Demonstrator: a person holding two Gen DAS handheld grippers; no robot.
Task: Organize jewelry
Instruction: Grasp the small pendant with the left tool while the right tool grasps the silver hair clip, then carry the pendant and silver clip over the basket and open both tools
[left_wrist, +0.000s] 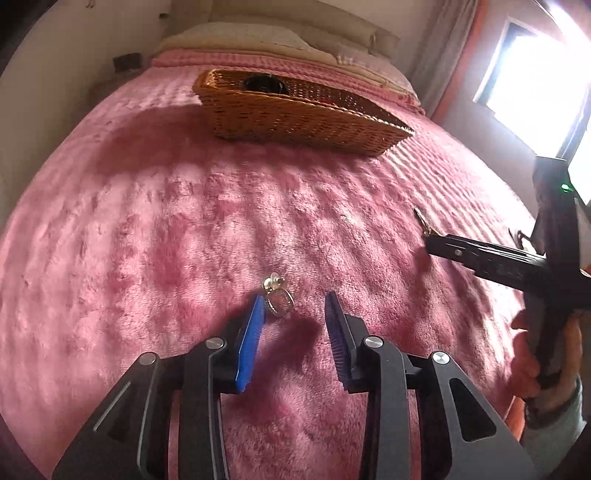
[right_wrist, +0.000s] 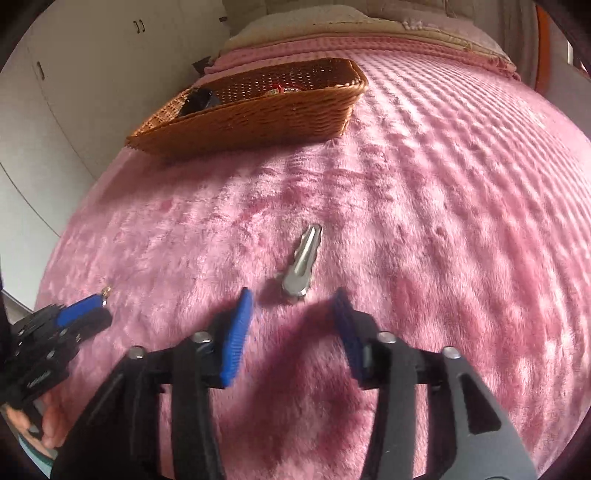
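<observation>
A small silver earring (left_wrist: 277, 297) with a ring drop lies on the pink blanket, just ahead of my open left gripper (left_wrist: 293, 301), close to its left pad (left_wrist: 251, 339). A silver hair clip (right_wrist: 303, 264) lies just ahead of my open right gripper (right_wrist: 293, 301); it also shows in the left wrist view (left_wrist: 423, 220). Both grippers are empty. A woven wicker basket (left_wrist: 295, 114) stands farther up the bed; it also shows in the right wrist view (right_wrist: 255, 114), with a black item (right_wrist: 199, 101) and a red item (right_wrist: 282, 88) inside.
The pink plush blanket (left_wrist: 184, 221) covers the bed. Pillows (left_wrist: 258, 37) lie at the head. A white wardrobe (right_wrist: 74, 92) stands to the left, a bright window (left_wrist: 535, 85) to the right. The right gripper's body (left_wrist: 498, 262) reaches in from the right in the left wrist view.
</observation>
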